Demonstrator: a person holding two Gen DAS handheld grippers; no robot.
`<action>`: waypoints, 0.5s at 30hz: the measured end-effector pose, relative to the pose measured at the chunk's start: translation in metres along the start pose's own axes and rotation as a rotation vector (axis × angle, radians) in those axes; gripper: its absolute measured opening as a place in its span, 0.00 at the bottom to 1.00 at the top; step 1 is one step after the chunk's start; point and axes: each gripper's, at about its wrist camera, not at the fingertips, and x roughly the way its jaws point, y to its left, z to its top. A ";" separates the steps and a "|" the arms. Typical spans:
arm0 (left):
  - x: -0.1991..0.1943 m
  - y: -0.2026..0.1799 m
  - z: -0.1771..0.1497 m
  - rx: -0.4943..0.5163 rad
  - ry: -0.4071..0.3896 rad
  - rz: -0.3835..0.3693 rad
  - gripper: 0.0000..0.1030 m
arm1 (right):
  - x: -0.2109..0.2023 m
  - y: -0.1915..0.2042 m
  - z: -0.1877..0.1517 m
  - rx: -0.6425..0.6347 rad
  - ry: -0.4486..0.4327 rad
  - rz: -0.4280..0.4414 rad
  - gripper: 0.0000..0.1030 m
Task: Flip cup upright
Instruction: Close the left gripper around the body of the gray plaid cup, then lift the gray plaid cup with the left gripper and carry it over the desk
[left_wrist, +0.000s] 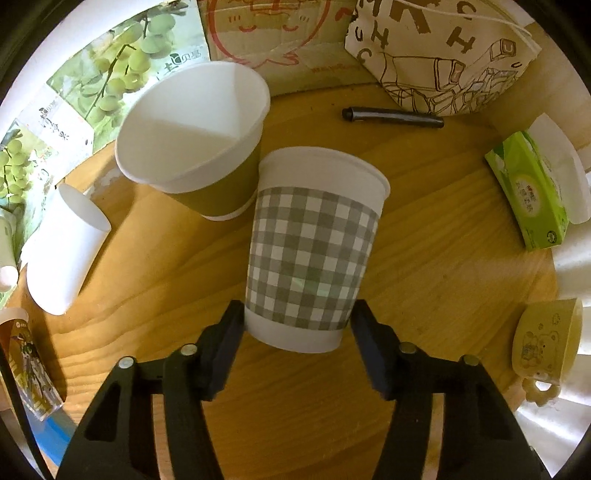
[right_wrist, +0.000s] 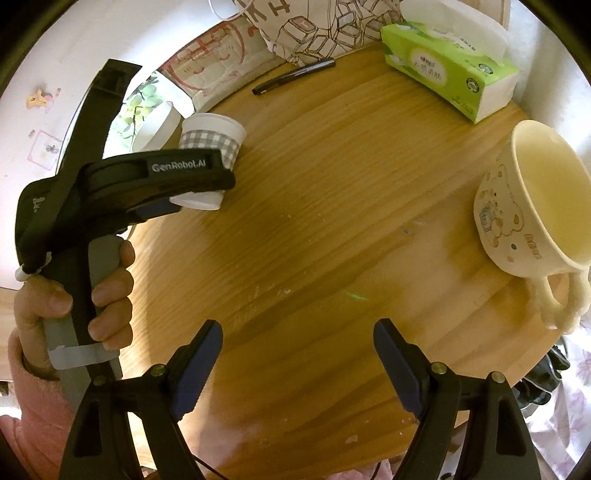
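My left gripper clamps the narrow base of the grey-and-white checked paper cup, holding it rim-up near the worktop centre, close beside the brown paper cup at far left; gripping low likely keeps the rim free; my right gripper stands open and empty above bare wood.

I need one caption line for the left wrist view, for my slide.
Left gripper closing around the narrow base of a grey checked paper cup, beside a green paper cup on the wooden table.
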 end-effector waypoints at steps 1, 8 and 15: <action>0.001 0.000 0.000 0.002 0.002 -0.001 0.61 | -0.002 0.000 -0.001 -0.001 -0.005 0.001 0.82; -0.005 -0.001 -0.004 0.008 -0.011 0.005 0.60 | -0.013 -0.002 -0.008 -0.007 -0.024 0.003 0.82; -0.018 -0.005 -0.022 0.013 -0.035 0.008 0.60 | -0.021 0.001 -0.012 -0.022 -0.037 0.011 0.82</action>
